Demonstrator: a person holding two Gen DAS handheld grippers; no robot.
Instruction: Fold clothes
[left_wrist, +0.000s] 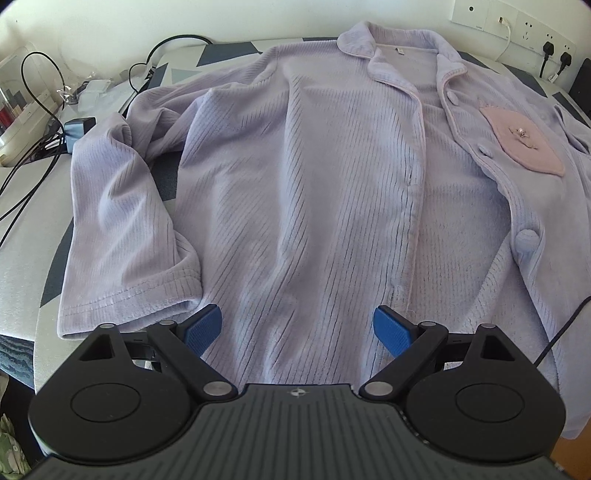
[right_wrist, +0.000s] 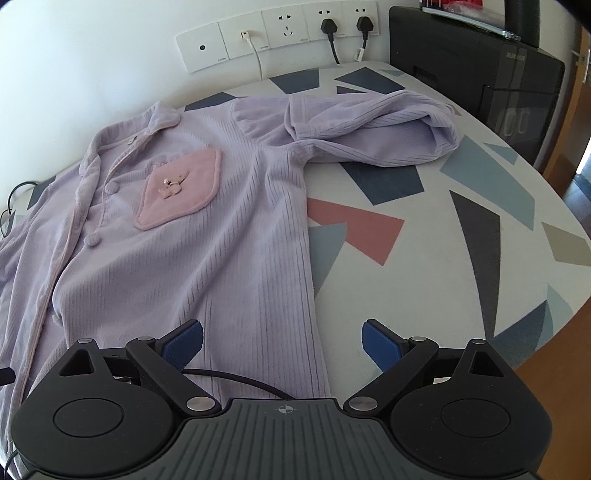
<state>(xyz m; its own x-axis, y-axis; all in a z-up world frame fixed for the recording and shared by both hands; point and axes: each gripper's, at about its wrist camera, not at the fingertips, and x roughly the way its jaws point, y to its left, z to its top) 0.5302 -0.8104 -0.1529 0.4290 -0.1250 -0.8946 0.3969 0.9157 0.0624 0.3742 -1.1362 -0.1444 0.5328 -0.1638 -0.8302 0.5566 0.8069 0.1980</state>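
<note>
**Left wrist view: two wide-open grippers poised over a lilac pyjama top**

The left gripper (left_wrist: 297, 328) points steeply down at a lilac ribbed pyjama top (left_wrist: 295, 184) spread front-up on a table covered by a cloth with geometric shapes (right_wrist: 424, 221). Its blue pads (left_wrist: 204, 328) stand wide apart with nothing between them, just above the lower part of the garment's front panel near the hem. Just left of the gripper lies the cuff of one sleeve (left_wrist: 129, 288), which bends back along the body of the top. The collar (left_wrist: 399, 51) lies at the far end, toward the wall. The button placket runs down the middle, partly open.

In the right wrist view, the right gripper (right_wrist: 282, 341) also tilts steeply down, jaws wide and holding nothing. It straddles the garment's side edge: one pad over fabric, the other over bare tablecloth. A pink chest pocket (right_wrist: 181, 188) with a small decoration sits on the front. The other sleeve (right_wrist: 369, 129) is folded over near the far edge of the table.

A black cable (right_wrist: 236, 380) crosses the hem just in front of the right gripper. More cables and small clutter (left_wrist: 44, 122) lie past the left sleeve. Wall sockets (right_wrist: 280, 33) with plugs line the wall, and a black appliance (right_wrist: 476, 74) stands at the far right corner.
</note>
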